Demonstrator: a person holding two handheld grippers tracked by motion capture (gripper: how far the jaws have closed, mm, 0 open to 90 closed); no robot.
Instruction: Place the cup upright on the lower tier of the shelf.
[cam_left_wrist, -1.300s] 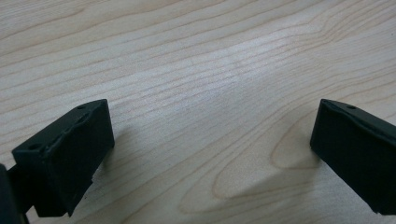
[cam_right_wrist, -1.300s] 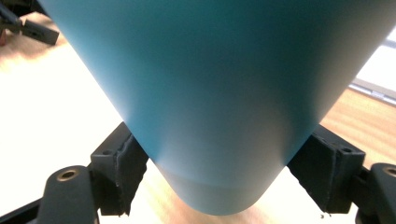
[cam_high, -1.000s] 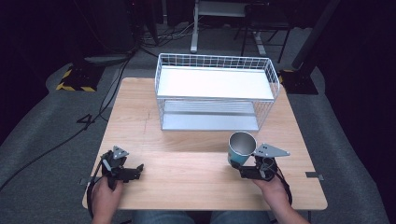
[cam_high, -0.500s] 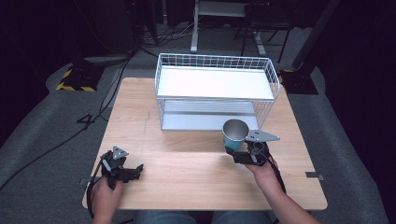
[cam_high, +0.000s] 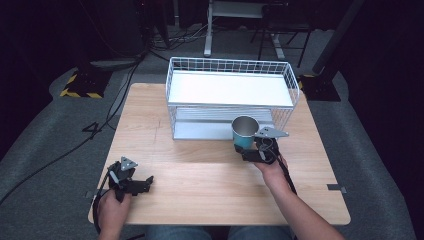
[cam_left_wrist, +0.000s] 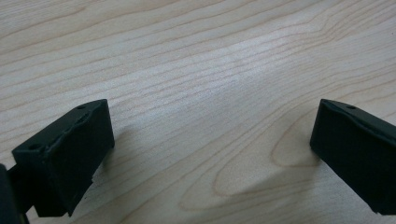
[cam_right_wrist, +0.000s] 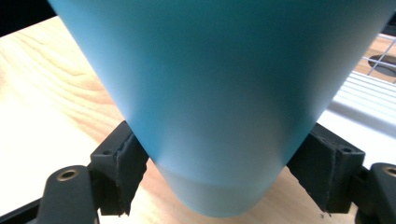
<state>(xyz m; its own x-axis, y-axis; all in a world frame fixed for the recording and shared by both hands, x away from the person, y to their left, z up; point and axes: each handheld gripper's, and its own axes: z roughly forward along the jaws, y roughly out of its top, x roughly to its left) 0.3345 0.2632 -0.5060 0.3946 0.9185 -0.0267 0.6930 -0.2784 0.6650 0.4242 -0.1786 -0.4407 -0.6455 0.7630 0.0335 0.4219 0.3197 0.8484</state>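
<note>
High view looked forward and down over the whole tabletop (cam_high: 200, 170) from the person's side. Left gripper view sat close above bare wood grain. Right gripper view pressed near the teal cup (cam_right_wrist: 219, 93); high view shared that cup and the wire rack (cam_high: 230, 95).

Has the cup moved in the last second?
Yes. The teal cup, clamped in the right gripper, has moved forward and left, toward the wire rack, now overlapping its lower front.

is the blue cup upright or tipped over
Upright: the blue cup shows its open mouth upward in the high view, its lower body clamped between the right gripper jaws.
</note>
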